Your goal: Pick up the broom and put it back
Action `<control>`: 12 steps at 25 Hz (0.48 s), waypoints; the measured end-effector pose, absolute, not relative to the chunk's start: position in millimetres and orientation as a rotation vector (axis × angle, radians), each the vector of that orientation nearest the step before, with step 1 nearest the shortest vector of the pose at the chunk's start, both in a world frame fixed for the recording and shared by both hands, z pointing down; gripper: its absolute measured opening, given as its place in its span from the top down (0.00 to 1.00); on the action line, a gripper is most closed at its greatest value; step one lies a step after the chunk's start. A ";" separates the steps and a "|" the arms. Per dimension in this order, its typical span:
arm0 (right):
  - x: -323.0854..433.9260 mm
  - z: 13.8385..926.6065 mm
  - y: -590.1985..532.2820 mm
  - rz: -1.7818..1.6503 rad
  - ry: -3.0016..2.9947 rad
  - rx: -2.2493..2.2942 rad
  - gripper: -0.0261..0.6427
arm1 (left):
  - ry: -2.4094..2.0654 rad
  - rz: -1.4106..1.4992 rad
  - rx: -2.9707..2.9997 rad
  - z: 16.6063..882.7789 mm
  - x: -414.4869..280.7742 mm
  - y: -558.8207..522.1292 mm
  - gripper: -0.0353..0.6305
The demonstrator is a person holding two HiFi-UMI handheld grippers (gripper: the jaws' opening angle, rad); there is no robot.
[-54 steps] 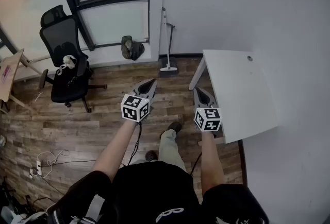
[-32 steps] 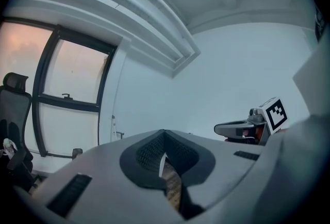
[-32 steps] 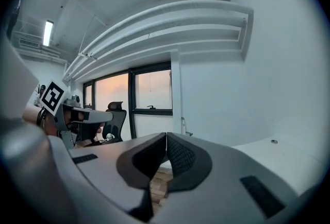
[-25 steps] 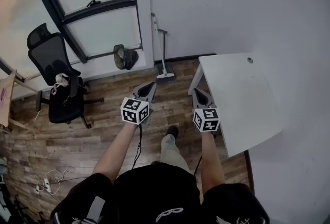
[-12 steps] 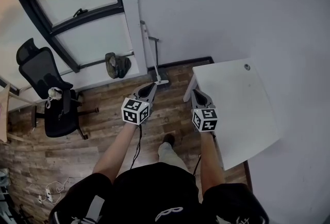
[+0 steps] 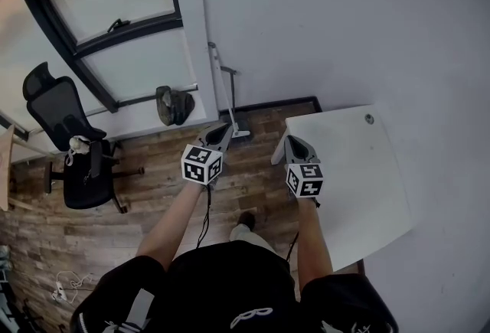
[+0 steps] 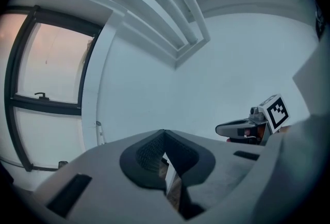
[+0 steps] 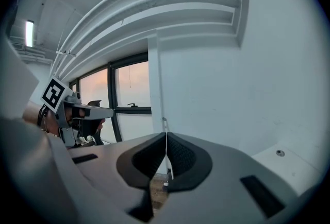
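The broom (image 6: 230, 103) leans upright against the white wall, its head on the wood floor by the skirting. My left gripper (image 6: 224, 128) is held out low in front of me, shut and empty, its tips just short of the broom head in the head view. My right gripper (image 6: 291, 140) is shut and empty too, beside the table's corner. In the left gripper view the jaws (image 7: 164, 133) meet and the broom handle (image 7: 99, 134) stands to their left. In the right gripper view the handle (image 8: 165, 124) rises straight above the shut jaws (image 8: 166, 136).
A white table (image 6: 360, 171) stands against the wall on the right. A black office chair (image 6: 73, 148) is at the left, with a dark bag (image 6: 172, 104) on the floor under the window. Cables (image 6: 65, 285) lie at the lower left.
I have walked toward the wall: the broom, the window and the table have come nearer, and the chair has slid left. Both grippers stayed shut and side by side.
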State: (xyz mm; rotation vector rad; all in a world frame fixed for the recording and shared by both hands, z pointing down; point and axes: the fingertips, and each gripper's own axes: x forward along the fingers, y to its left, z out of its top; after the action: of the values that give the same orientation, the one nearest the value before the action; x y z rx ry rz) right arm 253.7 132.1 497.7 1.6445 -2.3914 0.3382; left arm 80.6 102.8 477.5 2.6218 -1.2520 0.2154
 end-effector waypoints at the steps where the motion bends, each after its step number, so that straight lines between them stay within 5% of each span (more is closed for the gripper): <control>1: 255.9 497.4 126.1 0.339 -2.392 1.644 0.92 | -1.254 0.210 2.621 476.7 82.4 97.2 0.92; 12: 276.0 503.8 85.5 0.358 -2.407 1.611 0.92 | -1.267 0.211 2.602 482.7 110.0 55.6 0.92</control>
State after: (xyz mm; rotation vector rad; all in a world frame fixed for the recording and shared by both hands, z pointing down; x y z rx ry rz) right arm 276.0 85.5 503.8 1.6111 -2.4073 0.3584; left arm 110.0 55.6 482.7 2.6020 -1.2670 0.2106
